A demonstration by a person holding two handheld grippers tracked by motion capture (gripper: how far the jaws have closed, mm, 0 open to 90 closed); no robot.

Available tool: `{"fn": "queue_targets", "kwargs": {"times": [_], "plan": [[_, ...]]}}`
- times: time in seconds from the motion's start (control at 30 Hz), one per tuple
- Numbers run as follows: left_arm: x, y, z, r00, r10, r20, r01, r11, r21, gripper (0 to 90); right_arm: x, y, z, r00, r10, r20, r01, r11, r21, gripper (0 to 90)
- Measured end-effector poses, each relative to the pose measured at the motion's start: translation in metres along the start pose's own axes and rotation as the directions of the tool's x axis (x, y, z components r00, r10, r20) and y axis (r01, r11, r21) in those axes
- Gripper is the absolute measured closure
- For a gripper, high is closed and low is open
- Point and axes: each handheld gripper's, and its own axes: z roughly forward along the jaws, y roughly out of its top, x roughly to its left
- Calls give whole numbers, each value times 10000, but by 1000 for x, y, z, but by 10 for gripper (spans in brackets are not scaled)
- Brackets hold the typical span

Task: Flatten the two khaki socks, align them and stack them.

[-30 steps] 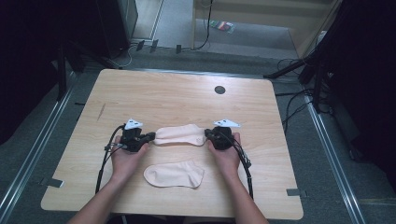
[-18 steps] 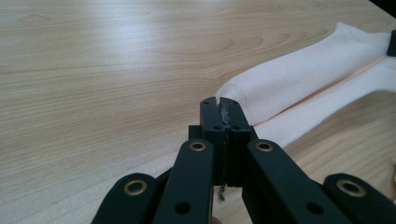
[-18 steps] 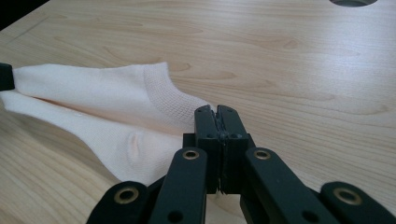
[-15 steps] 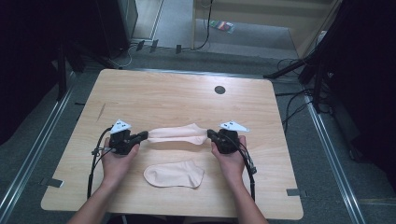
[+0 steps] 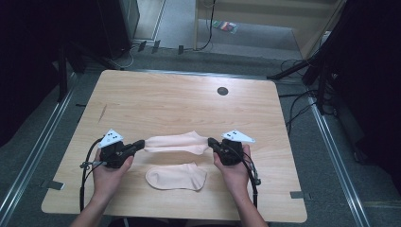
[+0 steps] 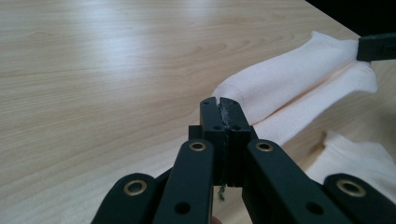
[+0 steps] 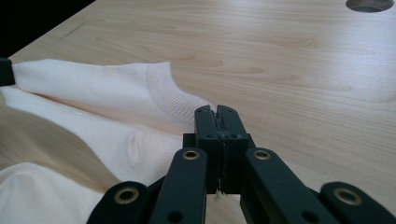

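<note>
While both hand-held grippers (left (image 5: 140, 143), right (image 5: 211, 142)) clench the stretched sock (image 5: 176, 142), pairing with the flat sock (image 5: 176, 176) remains undone.

Three cameras, one table.
From the high view you look forward and down on the whole wooden table (image 5: 179, 104). Each gripper view puts you low and close behind its own black jaws, facing inward. All three share the stretched sock (image 5: 177, 142) (image 6: 285, 88) (image 7: 93, 93) between your hands.

A lab: bare wooden table (image 5: 179, 101), floor cables (image 5: 302, 101), black curtains (image 5: 28, 56).
</note>
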Motion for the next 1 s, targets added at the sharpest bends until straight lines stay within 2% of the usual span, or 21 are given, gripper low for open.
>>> {"fn": "queue_targets", "kwargs": {"times": [0.2, 0.37, 0.4, 0.5, 0.57, 0.63, 0.8, 0.97, 1.0], "plan": [[-12, -6, -17, 9996, 61, 270, -62, 10000, 34, 900, 10, -9, -16, 9998, -18, -213, 20, 9999, 111, 897], [-20, -13, -25, 9988, 251, 426, -265, 9991, 321, 900, 17, -18, -27, 9995, -81, -320, 91, 9995, 292, 897], [-23, -18, -28, 9982, 217, 567, -245, 9985, 487, 900, 20, -24, -31, 9990, -178, -398, 195, 9988, 440, 897], [-26, -21, -29, 9978, 275, 596, -312, 9976, 618, 900, 23, -31, -35, 9989, -177, -428, 204, 9978, 634, 897], [-31, -26, -29, 9967, 590, 563, -640, 9938, 909, 900, 25, -37, -36, 9987, -197, -479, 233, 9968, 765, 897], [-33, -29, -28, 9962, 658, 574, -715, 9921, 1032, 900, 28, -42, -37, 9981, -254, -556, 302, 9957, 870, 897], [-37, -35, -26, 9944, 659, 822, -767, 9877, 1360, 900, 32, -47, -39, 9977, -347, -580, 406, 9937, 1041, 896], [-39, -38, -24, 9939, 710, 844, -834, 9846, 1535, 900, 33, -53, -37, 9972, -282, -691, 363, 9923, 1185, 896], [-39, -41, -21, 9934, 807, 819, -937, 9809, 1707, 900, 34, -55, -36, 9969, -394, -677, 476, 9911, 1245, 896]]}}
